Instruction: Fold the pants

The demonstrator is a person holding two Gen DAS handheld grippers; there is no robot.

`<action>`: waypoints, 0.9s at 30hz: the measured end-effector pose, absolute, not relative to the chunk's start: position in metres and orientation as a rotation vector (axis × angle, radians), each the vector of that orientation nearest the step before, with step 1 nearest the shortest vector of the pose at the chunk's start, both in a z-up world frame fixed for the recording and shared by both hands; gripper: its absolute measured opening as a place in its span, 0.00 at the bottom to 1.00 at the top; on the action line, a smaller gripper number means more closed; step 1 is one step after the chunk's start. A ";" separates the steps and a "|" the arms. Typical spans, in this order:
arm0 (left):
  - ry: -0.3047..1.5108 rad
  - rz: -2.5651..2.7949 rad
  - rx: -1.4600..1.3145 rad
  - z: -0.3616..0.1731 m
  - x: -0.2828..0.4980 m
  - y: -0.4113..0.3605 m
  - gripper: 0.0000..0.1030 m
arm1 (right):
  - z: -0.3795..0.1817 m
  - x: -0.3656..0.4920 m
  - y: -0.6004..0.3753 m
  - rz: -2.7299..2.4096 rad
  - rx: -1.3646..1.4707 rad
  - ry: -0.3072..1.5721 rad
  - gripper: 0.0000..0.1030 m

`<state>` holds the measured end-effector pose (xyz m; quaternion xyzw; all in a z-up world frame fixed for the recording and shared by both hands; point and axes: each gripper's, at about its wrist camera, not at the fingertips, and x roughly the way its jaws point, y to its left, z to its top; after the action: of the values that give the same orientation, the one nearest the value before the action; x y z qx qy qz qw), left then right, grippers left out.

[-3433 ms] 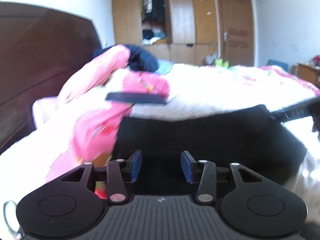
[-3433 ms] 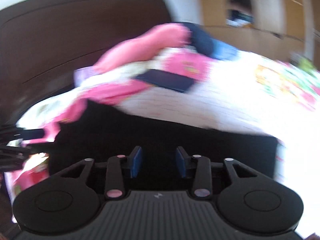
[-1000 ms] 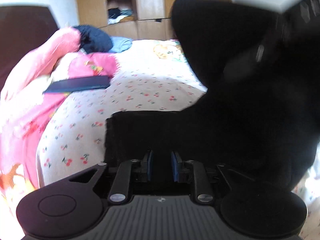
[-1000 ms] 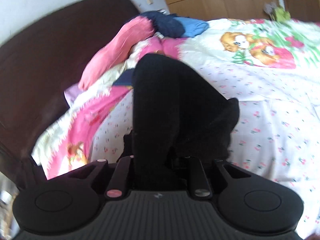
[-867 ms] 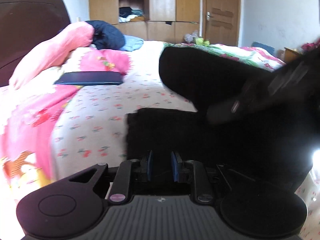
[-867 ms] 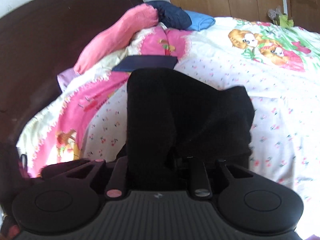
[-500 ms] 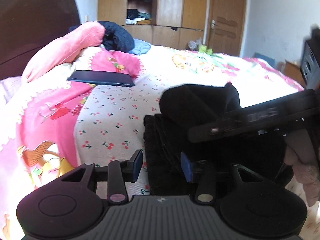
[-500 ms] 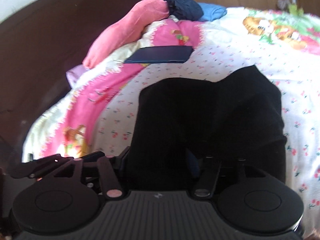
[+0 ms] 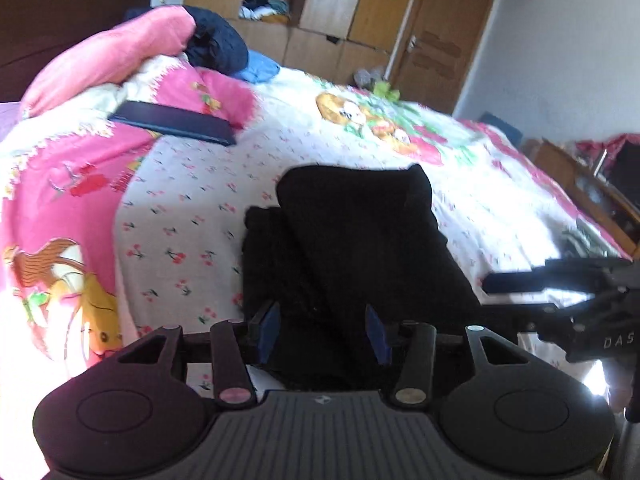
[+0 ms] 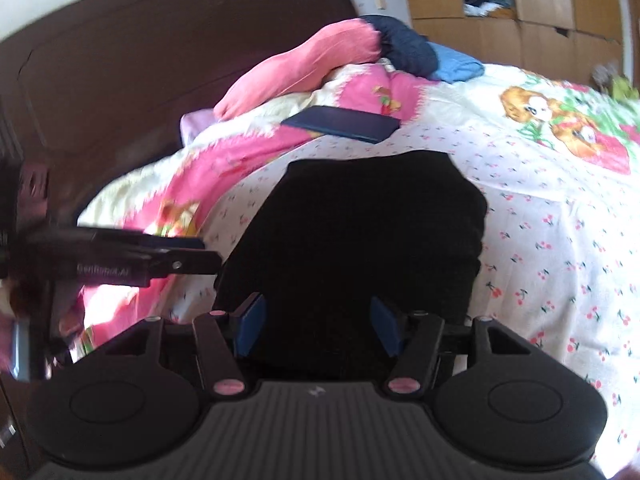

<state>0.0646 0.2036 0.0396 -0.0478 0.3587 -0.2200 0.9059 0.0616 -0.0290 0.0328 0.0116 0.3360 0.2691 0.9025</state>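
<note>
A: Fingers first, left gripper (image 9: 323,334): blue pads (image 9: 269,332) spread apart, jaws just opened, gripping nothing. Black pants (image 9: 360,248) show in the gap between them, but the pads do not press the cloth.

B: And the right gripper (image 10: 318,326)?

A: Same entry. Blue pads (image 10: 251,322) stand wide, likewise just opened, holding nothing. The near edge of the pants lies in the gap, unclamped.

B: Pants, location?

A: Folded into a compact black bundle, lying on the bed (image 9: 192,216) directly ahead of both grippers. From the left wrist, an upper layer sits skewed over a lower one whose edge juts out on the left side.

B: Surface?

A: White bedsheet printed with small red cherries; a large cartoon panel (image 9: 372,118) in orange, red and green lies farther off. Pink quilt (image 9: 52,184) bunched along the left. One flat dark-blue case (image 9: 174,122) rests on it, well apart from the pants.

B: Beyond that?

A: Pink pillow (image 9: 108,56), a dark navy garment (image 9: 218,46) touching it, a blue cloth (image 9: 258,70) just beside. Dark wooden headboard (image 10: 140,64) behind. Wooden wardrobe (image 9: 304,4) with one open compartment of clothes, a brown door (image 9: 444,44), pale wall (image 9: 560,60). A low wooden cabinet (image 9: 592,192) stands at the right edge; its contents are too blurred to list.
</note>
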 end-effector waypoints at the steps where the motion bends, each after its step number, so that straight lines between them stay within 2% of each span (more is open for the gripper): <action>1: 0.746 -0.452 -0.083 0.038 0.065 0.200 0.58 | 0.035 0.070 -0.027 0.558 0.041 0.690 0.58; 5: 0.749 -0.489 -0.093 0.039 0.049 0.195 0.58 | 0.055 0.117 -0.017 0.573 0.098 0.674 0.59; 7: 0.756 -0.498 -0.088 0.036 0.043 0.189 0.58 | 0.058 0.148 -0.002 0.545 0.078 0.734 0.62; 11: 0.773 -0.458 -0.094 0.021 0.048 0.173 0.60 | 0.050 0.184 0.038 0.549 0.060 0.798 0.64; 13: 0.773 -0.446 -0.112 0.019 0.050 0.166 0.60 | 0.039 0.192 0.061 0.529 0.019 0.833 0.70; 15: 0.750 -0.439 -0.065 0.021 0.047 0.158 0.60 | 0.025 0.202 0.073 0.509 0.001 0.877 0.71; 17: 0.735 -0.428 -0.012 0.023 0.044 0.152 0.59 | 0.012 0.210 0.074 0.445 -0.062 0.897 0.54; 18: 0.732 -0.427 -0.004 0.023 0.043 0.153 0.57 | 0.009 0.214 0.065 0.440 -0.045 0.913 0.38; 21: 0.747 -0.455 -0.041 0.024 0.045 0.160 0.45 | 0.022 0.219 0.030 0.480 0.157 0.960 0.18; 22: 0.745 -0.460 -0.050 0.026 0.045 0.161 0.43 | 0.029 0.216 0.021 0.485 0.206 0.960 0.15; 27: 0.688 -0.509 -0.058 0.049 0.051 0.171 0.36 | 0.060 0.206 -0.004 0.489 0.296 0.891 0.13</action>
<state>0.0508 0.1706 0.0490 -0.0280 0.3334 -0.2466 0.9095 0.2064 -0.0035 0.0604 0.1411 0.4251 0.2333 0.8631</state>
